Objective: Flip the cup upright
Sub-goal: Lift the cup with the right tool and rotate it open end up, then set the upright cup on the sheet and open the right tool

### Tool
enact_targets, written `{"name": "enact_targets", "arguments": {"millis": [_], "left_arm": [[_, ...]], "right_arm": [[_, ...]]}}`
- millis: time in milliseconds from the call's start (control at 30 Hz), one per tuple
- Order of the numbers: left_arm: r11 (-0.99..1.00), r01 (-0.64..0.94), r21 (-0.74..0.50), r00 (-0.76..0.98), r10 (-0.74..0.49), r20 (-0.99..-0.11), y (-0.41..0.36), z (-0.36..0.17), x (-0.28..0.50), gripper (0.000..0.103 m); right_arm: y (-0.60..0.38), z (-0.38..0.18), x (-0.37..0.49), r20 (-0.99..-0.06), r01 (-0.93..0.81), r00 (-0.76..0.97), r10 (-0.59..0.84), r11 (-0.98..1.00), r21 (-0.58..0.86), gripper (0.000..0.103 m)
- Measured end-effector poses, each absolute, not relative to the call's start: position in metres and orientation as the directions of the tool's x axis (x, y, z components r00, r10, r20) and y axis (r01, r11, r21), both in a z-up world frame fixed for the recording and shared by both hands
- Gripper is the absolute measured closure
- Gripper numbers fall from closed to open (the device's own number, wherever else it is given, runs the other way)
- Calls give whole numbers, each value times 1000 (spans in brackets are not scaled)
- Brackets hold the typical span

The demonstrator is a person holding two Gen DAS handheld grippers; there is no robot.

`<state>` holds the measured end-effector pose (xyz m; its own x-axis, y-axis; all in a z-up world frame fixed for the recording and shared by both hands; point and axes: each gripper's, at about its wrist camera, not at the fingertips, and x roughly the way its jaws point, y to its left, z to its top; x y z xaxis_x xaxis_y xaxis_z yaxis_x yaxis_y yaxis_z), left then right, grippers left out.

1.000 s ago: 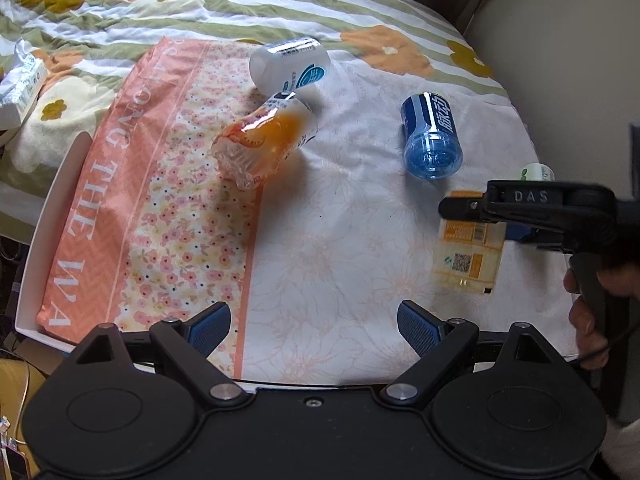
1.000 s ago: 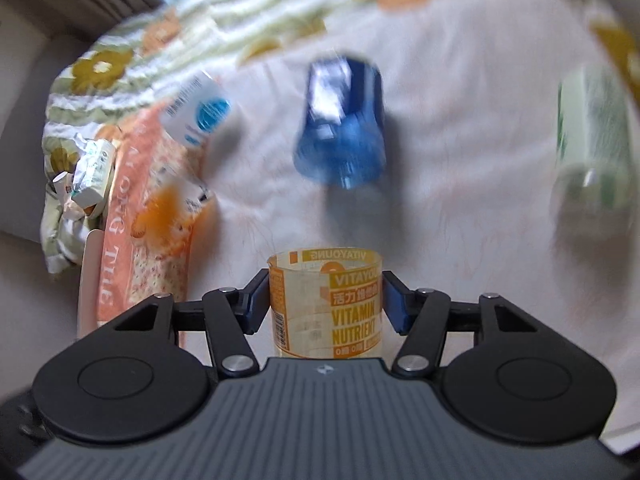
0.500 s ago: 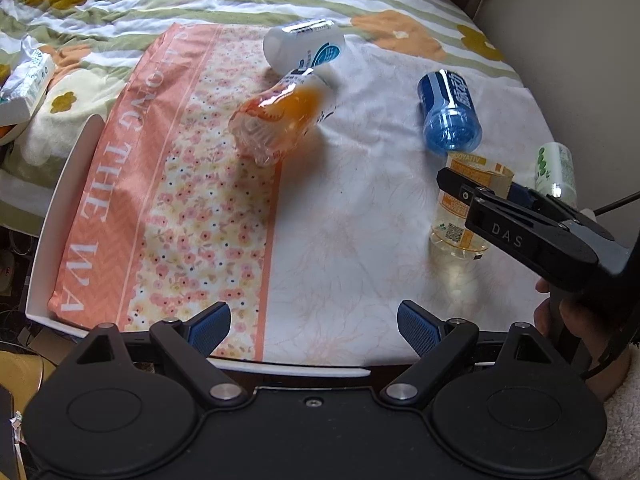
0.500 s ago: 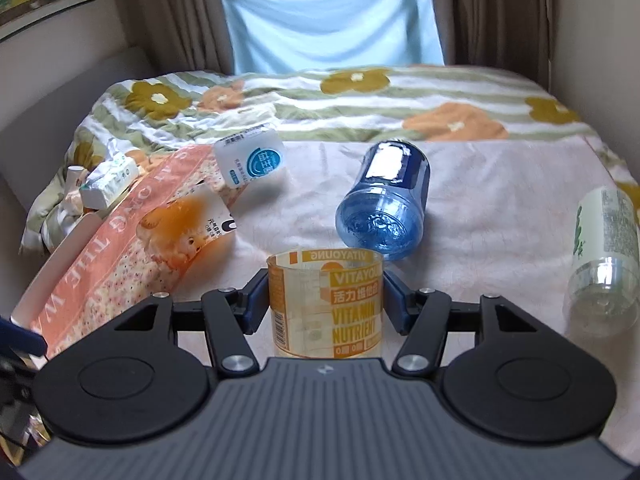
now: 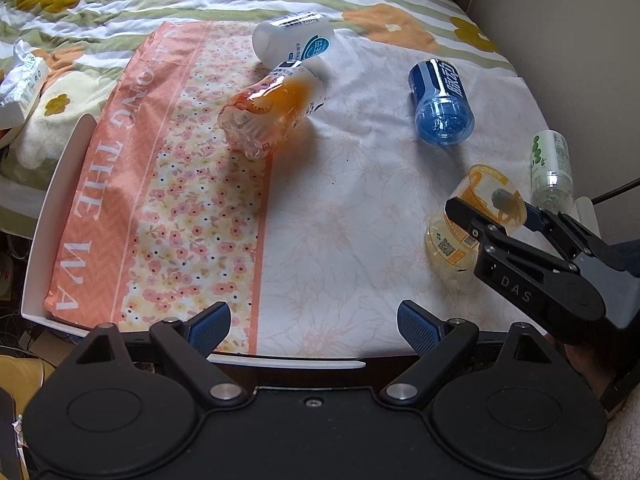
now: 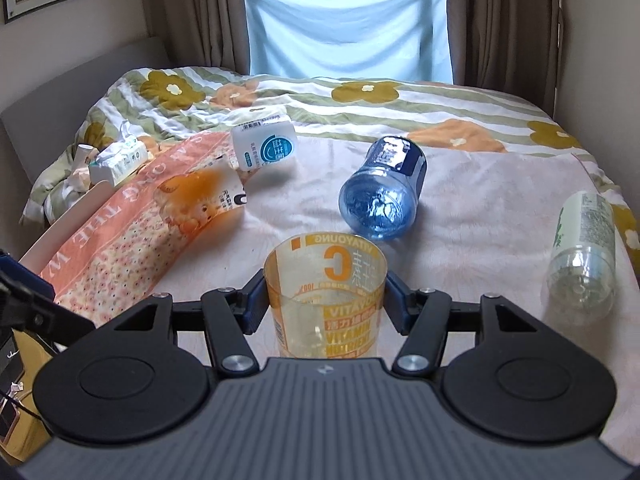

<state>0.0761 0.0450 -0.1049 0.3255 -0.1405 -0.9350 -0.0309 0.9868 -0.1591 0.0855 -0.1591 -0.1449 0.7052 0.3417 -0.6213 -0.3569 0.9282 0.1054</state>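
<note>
A clear cup with yellow-orange lettering (image 6: 326, 292) stands upright, mouth up, between the fingers of my right gripper (image 6: 326, 300), which is shut on it. In the left wrist view the same cup (image 5: 460, 236) sits on the white cloth at the right, with the right gripper (image 5: 496, 208) clamped around its upper part. My left gripper (image 5: 314, 324) is open and empty near the front edge of the tray.
Four cut bottle cups lie on their sides: orange (image 5: 272, 108), white with a teal label (image 5: 294, 40), blue (image 5: 442, 102) and white-green (image 5: 550, 166). A white tray (image 5: 60, 196) holds the floral cloth (image 5: 160, 184). A tissue pack (image 5: 20, 80) lies at the left.
My right gripper has turned the yellow cup from lying tilted to upright and set it lower toward the cloth. The left gripper has pulled back slightly and stays open.
</note>
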Motion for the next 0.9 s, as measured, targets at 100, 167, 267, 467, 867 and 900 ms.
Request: {"name": "enact_targets", "arguments": {"millis": [100, 167, 267, 467, 867, 900], "left_arm": [[987, -27, -159, 325, -141, -935, 43, -105, 76, 10], [987, -26, -159, 325, -142, -935, 43, -105, 75, 10], [987, -26, -159, 327, -142, -934, 42, -104, 74, 10], [987, -32, -158, 337, -138, -932, 41, -101, 73, 10], [989, -26, -148, 447, -121, -886, 41, -54, 59, 10], [989, -22, -145, 463, -119, -878, 41, -47, 58, 10]], "right_arm": [[-160, -145, 83, -631, -352, 697, 340, 929, 111, 28], [-159, -145, 81, -638, -355, 693, 335, 929, 102, 27], [-157, -144, 80, -642, -353, 694, 326, 931, 90, 12], [-158, -140, 79, -639, -353, 697, 327, 931, 92, 4], [-170, -57, 58, -654, -291, 708, 268, 954, 77, 4], [-172, -48, 57, -666, -276, 702, 253, 958, 73, 4]]}}
